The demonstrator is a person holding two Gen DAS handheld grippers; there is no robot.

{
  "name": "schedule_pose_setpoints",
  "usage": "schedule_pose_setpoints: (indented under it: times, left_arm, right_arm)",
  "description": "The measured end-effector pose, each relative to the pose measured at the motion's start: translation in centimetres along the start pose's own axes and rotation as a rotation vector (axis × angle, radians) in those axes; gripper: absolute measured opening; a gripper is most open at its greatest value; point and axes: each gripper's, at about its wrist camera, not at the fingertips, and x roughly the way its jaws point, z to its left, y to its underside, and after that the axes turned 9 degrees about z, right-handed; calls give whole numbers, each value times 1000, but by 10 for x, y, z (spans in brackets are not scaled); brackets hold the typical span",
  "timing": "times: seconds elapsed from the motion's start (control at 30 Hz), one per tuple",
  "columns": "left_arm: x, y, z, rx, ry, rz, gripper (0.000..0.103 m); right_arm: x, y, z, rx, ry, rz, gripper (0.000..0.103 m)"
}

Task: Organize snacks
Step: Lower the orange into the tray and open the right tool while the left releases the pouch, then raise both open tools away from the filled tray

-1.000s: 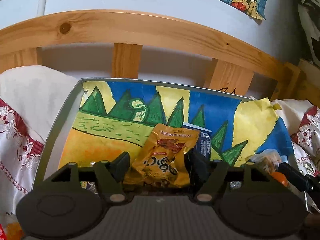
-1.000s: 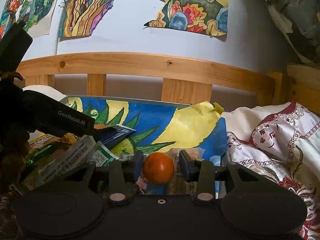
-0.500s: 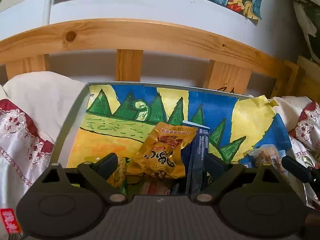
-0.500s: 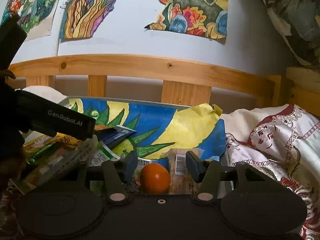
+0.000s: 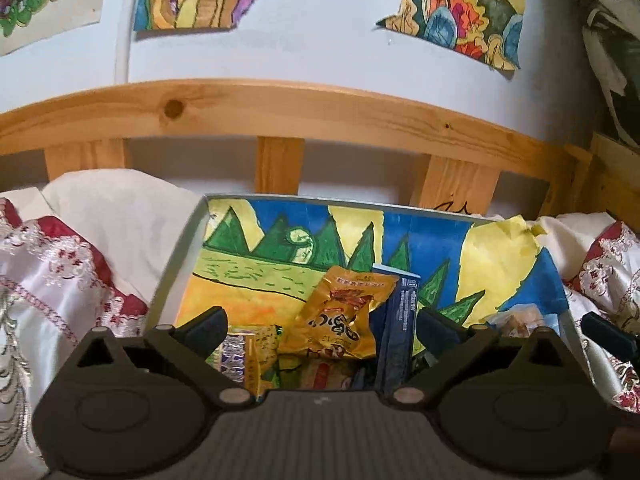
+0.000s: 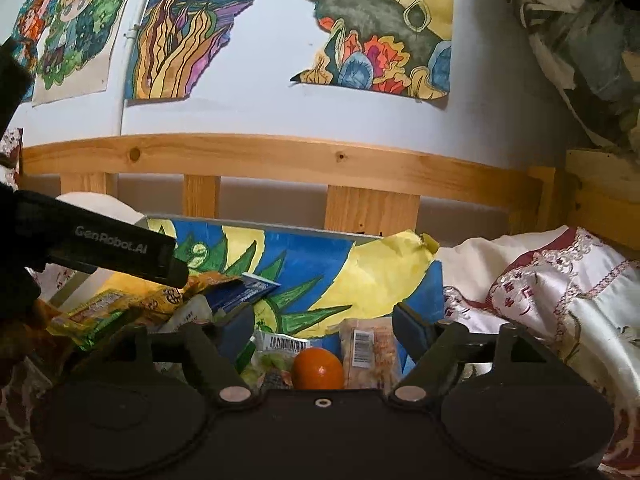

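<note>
A tray (image 5: 182, 264) lined with a painted paper sheet lies on the bed and holds a pile of snacks. In the left wrist view a yellow snack packet (image 5: 340, 316) and a dark blue packet (image 5: 396, 312) lean on the pile. My left gripper (image 5: 322, 330) is open and still opening; the yellow packet lies between its fingers, untouched. In the right wrist view an orange (image 6: 318, 368) rests in the tray between a barcoded packet (image 6: 276, 346) and a clear packet (image 6: 368, 346). My right gripper (image 6: 326, 328) is opening above it, its pads clear of the orange.
A wooden bed rail (image 5: 320, 112) and a white wall with paintings stand behind the tray. White and red embroidered bedding (image 6: 540, 280) surrounds the tray. The left gripper's body (image 6: 120, 248) reaches over the tray's left side in the right wrist view.
The left jaws spread and let go of the yellow packet, and that gripper drew back and up. The right jaws spread and released the orange, which dropped into the tray.
</note>
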Motion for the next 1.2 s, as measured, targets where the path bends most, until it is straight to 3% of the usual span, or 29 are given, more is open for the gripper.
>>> schedule_pose_setpoints:
  times: [0.13, 0.5, 1.2]
  left_arm:
    - [-15, 3, 3, -2, -9, -14, 102]
    - [-61, 19, 22, -76, -30, -42, 102]
    - [-149, 73, 30, -44, -74, -64, 102]
  right_arm:
    - [-11, -7, -6, 16, -14, -10, 89]
    - [-48, -17, -12, 70, -46, 9, 102]
    - [-130, -16, 7, 32, -84, 9, 102]
